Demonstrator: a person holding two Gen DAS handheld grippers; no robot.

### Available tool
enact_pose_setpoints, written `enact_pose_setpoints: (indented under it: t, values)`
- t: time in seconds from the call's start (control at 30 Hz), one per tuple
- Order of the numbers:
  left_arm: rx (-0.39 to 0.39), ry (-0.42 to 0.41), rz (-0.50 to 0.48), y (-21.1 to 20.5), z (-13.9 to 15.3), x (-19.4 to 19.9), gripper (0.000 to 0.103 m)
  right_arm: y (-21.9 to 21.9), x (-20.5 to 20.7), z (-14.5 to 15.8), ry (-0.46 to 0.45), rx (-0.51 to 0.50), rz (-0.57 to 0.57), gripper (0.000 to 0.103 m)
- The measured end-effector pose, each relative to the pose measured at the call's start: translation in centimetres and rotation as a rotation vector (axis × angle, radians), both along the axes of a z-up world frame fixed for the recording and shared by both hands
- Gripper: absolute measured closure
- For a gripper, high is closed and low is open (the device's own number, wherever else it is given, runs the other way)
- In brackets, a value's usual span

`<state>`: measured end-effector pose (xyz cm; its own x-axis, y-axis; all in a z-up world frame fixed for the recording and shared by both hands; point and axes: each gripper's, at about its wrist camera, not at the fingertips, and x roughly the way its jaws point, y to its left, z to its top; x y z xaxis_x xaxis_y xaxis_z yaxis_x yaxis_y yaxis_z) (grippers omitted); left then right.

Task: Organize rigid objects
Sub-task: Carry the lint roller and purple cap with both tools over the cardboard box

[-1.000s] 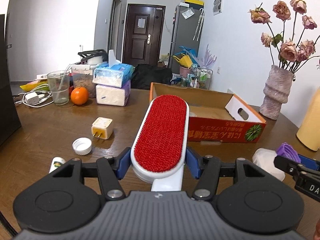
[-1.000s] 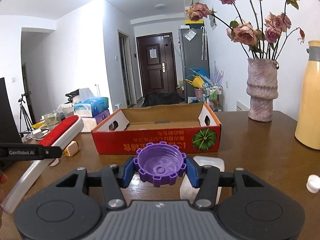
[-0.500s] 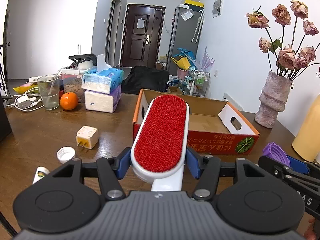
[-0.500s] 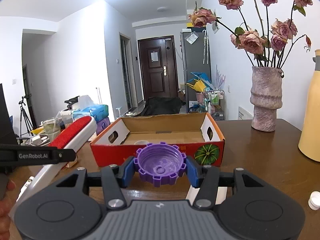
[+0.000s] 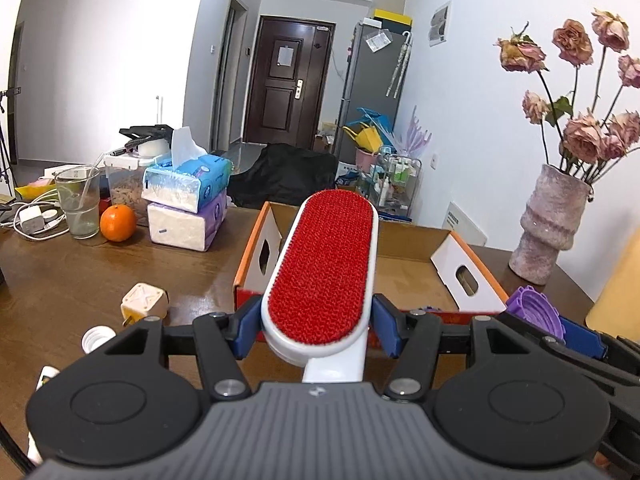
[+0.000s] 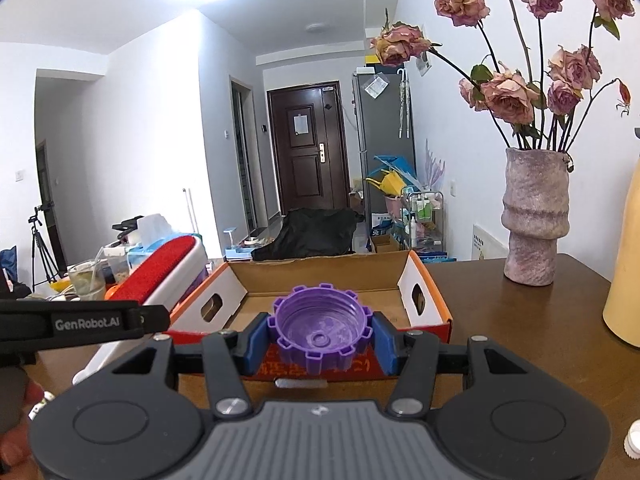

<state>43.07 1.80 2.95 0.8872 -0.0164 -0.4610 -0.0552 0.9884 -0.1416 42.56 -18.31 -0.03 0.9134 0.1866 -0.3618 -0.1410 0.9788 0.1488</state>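
My left gripper [image 5: 316,330] is shut on a white lint brush with a red pad [image 5: 324,268], held over the near left edge of an open cardboard box [image 5: 416,280]. My right gripper [image 6: 320,344] is shut on a purple toothed bottle cap [image 6: 320,328], held just before the box's near wall [image 6: 432,320]. The brush [image 6: 164,272] and left gripper show at the left of the right wrist view. The purple cap [image 5: 534,312] shows at the right of the left wrist view.
On the wooden table [image 5: 80,276] lie a yellow plug cube [image 5: 144,304], a white cap [image 5: 96,338], an orange [image 5: 118,222], a glass [image 5: 80,202] and tissue packs [image 5: 188,204]. A vase of roses [image 6: 534,216] and a yellow jug [image 6: 626,280] stand at the right. Another white cap [image 6: 632,438] lies near right.
Both grippers have risen and moved forward toward the box, still holding the brush and the purple cap. The box now sits closer and lower in both views.
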Motion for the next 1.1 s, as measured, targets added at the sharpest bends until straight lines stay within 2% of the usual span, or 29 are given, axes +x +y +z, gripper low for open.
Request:
enact_pose_setpoints:
  t: [0.3, 1.1]
  values:
    - [-0.003, 0.029, 0.028, 0.4, -0.7, 2.7, 0.044, 0.8, 2.3, 0.5, -0.011, -0.010, 0.003, 0.050]
    - [-0.011, 0.039, 0.050, 0.6, -1.0, 9.0, 0.044, 1.3, 9.6, -0.9, 0.054, -0.011, -0.015, 0.050]
